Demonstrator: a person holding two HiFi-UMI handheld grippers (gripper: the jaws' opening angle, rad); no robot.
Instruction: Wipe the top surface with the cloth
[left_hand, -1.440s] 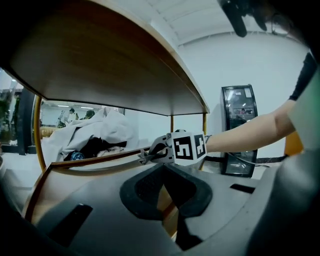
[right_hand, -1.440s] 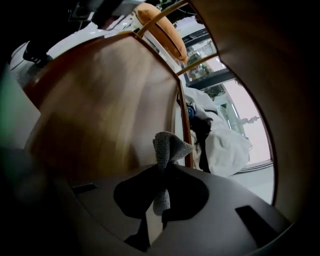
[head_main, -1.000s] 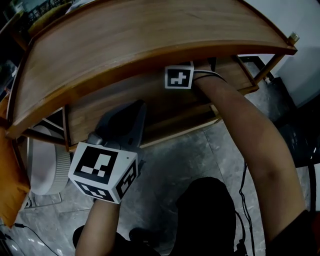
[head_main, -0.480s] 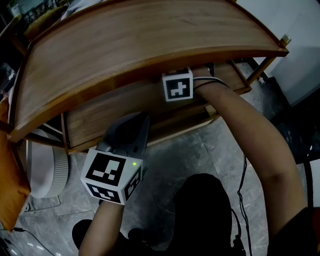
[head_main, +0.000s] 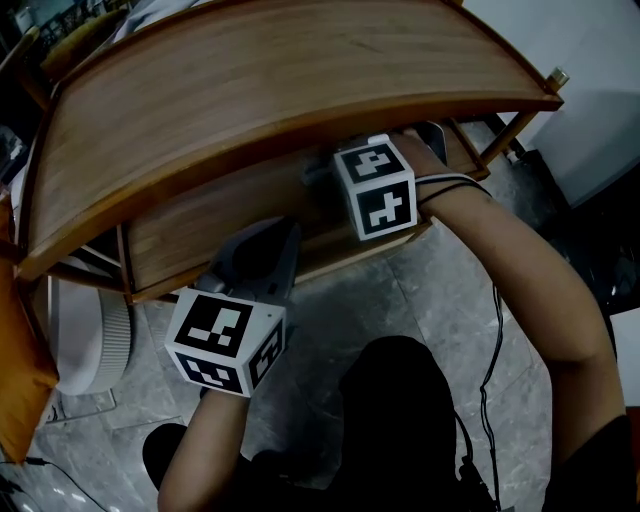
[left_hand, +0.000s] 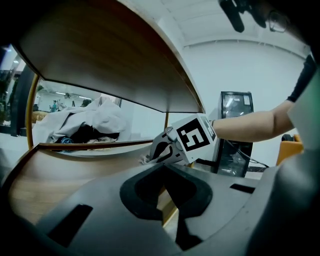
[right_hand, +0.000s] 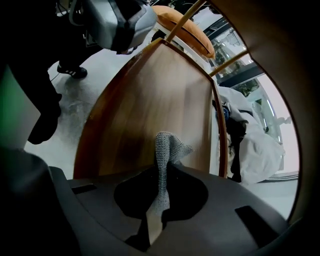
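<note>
Cloth (right_hand: 167, 147) | pinched in right gripper (right_hand: 157, 212) jaws | over lower shelf (right_hand: 150, 100)

tally, this frame:
- 2 grippers: left gripper (left_hand: 165, 195), right gripper (right_hand: 159, 200)
- 2 marker cubes: left cube (head_main: 222, 342), right cube (head_main: 378, 188)
- 1 cloth (right_hand: 167, 149)
- 2 wooden levels: 1 top surface (head_main: 260, 90), 1 lower shelf (head_main: 200, 228)
- 1 orange cushion (head_main: 20, 380)
- 1 white ribbed round unit (head_main: 90, 340)
- 1 heap of white fabric (left_hand: 87, 119)
- 1 dark glass-front cabinet (left_hand: 235, 130)
</note>
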